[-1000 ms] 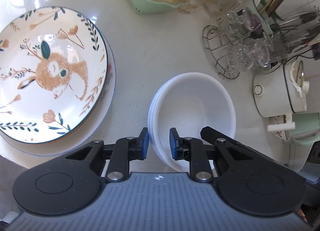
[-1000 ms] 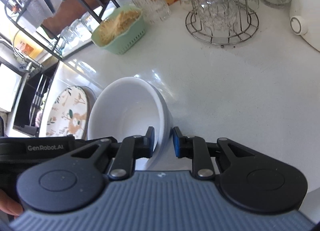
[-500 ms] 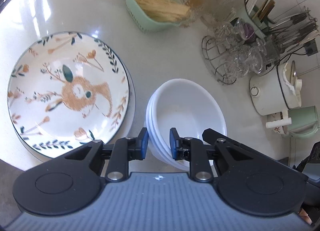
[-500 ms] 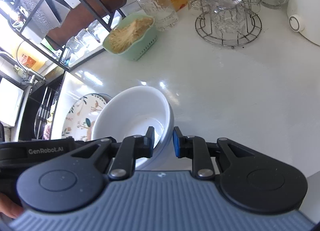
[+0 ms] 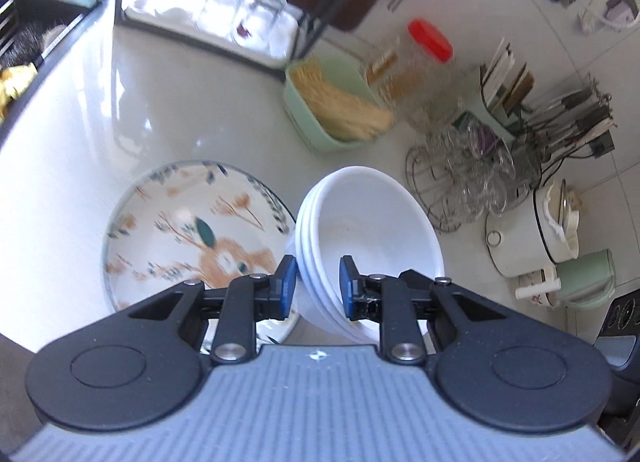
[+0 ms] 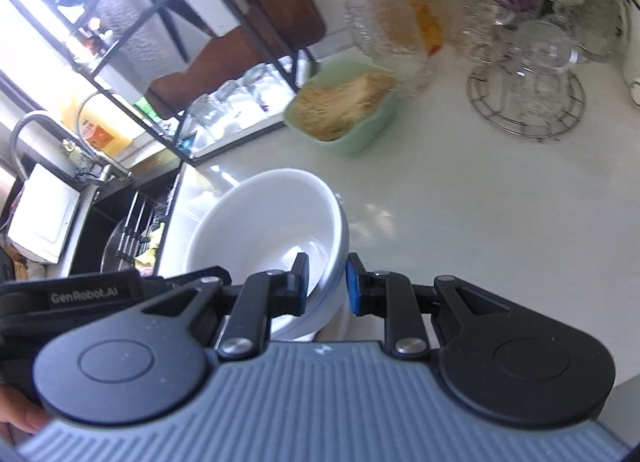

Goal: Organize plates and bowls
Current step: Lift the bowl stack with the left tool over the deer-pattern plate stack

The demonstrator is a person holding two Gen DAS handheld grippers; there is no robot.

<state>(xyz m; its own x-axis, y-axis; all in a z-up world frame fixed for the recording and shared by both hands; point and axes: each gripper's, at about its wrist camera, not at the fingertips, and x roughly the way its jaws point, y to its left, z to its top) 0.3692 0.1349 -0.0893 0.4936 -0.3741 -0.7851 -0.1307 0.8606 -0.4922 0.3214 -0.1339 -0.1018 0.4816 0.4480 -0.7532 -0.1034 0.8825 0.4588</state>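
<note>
left gripper [image 5: 318, 288]: clamped on the near-left rim of the bowl stack, one pad outside the wall, one inside; gap narrow, only rim-thick.
right gripper [image 6: 327, 284]: clamped on the opposite rim of the same stack, left pad inside the bowl, right pad outside.
bowl stack [image 5: 370, 229]: white nested bowls, three rims showing at the left side; held between both grippers, looks lifted off the worktop, cannot tell how high.
bowl tilt: mouths face up, tipped a bit toward the plate side; round, so no long axis; grip line runs rim to rim across the stack.
plate [image 5: 192, 229]: flowered, lies flat on the worktop [image 5: 80, 133] near its front edge, just left of the bowls; the bowls' rim overlaps its right edge in the left view.
nearer hand: left gripper sits on the plate side, right one on the bare worktop side.
next move, guess: carry the stack level with both hands matched; uneven pull could slip a rim.
back of worktop: green basket [image 5: 320, 105], red-lidded jar [image 6: 394, 9], glass rack [image 6: 528, 89], well clear of the bowls.
</note>
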